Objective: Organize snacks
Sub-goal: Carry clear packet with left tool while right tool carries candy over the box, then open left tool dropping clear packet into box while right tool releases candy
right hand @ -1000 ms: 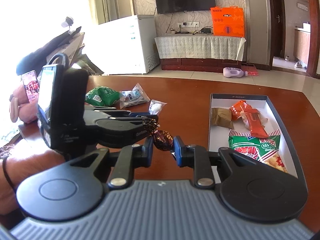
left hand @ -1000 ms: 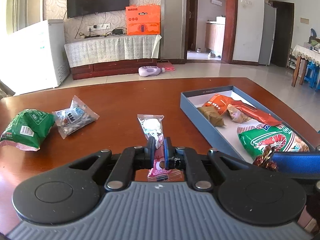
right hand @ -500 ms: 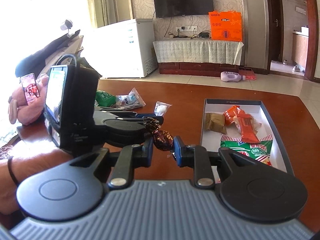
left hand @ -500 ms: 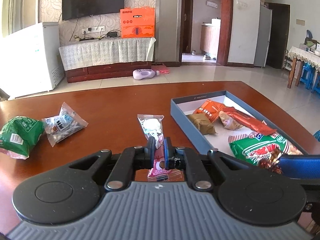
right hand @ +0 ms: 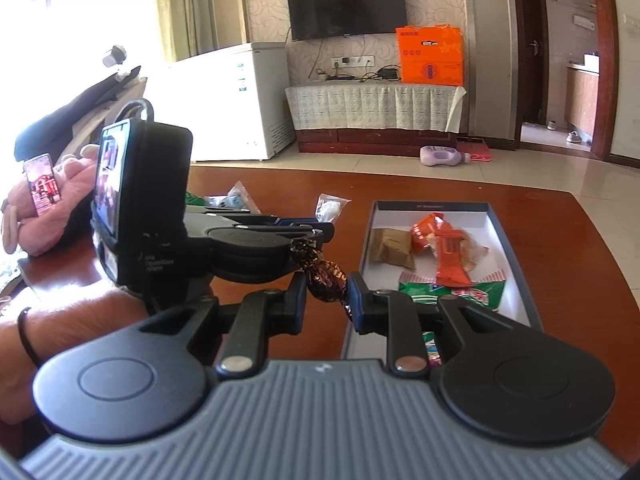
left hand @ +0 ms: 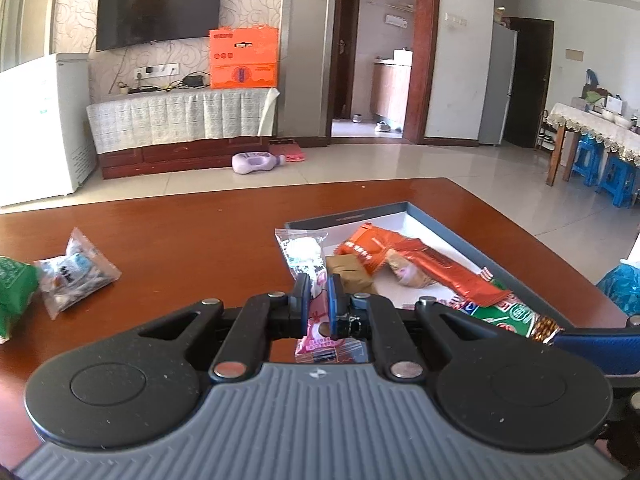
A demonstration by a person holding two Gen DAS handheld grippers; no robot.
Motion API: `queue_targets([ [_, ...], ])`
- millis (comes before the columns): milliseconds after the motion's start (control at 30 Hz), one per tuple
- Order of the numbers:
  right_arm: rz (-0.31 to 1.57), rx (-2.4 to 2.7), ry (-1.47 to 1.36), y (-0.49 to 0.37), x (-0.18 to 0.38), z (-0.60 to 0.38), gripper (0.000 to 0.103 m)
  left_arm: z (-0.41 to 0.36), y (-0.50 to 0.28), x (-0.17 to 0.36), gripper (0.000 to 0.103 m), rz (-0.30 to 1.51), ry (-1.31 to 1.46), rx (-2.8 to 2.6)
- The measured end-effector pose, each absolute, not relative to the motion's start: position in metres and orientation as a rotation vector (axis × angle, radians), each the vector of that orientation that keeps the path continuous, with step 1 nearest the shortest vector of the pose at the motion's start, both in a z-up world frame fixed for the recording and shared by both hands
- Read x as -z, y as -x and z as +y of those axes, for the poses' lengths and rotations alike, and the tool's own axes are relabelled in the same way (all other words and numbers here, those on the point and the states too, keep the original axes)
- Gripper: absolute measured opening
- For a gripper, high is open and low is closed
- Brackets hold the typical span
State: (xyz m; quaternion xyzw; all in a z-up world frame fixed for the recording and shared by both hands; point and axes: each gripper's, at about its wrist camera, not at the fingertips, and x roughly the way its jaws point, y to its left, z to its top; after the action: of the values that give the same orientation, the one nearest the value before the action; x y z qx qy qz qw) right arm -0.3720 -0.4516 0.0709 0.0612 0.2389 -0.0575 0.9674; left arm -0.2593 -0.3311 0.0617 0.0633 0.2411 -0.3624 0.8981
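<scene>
My left gripper [left hand: 319,296] is shut on a clear-and-pink snack packet [left hand: 303,254], held above the table at the near left edge of the blue box [left hand: 348,216]. My right gripper [right hand: 327,292] is shut on a brown foil candy [right hand: 323,276], held just left of the box [right hand: 432,205]. The candy also shows at the right of the left wrist view [left hand: 544,328]. The box holds an orange wrapper [left hand: 424,260], a brown packet [left hand: 350,270] and a green-and-red bag [left hand: 508,316]. The left gripper shows in the right wrist view [right hand: 256,236].
A clear packet [left hand: 74,272] and a green bag [left hand: 12,292] lie on the brown table [left hand: 180,232] at the left. A pink plush and a phone [right hand: 40,188] sit at the table's far left. The table's far edge lies beyond the box.
Both grippers have moved right toward the box with their snacks. The left packet now overlaps the box's near left edge. Neither grip has changed.
</scene>
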Motion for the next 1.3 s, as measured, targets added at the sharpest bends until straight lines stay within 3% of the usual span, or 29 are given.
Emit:
queue_targets([
  [1300,0.477,0.237,-0.184,0.376,-0.066,-0.514,0.026,-0.464,0.209,-0.024,0.012,0.522,-0.170,0.876],
])
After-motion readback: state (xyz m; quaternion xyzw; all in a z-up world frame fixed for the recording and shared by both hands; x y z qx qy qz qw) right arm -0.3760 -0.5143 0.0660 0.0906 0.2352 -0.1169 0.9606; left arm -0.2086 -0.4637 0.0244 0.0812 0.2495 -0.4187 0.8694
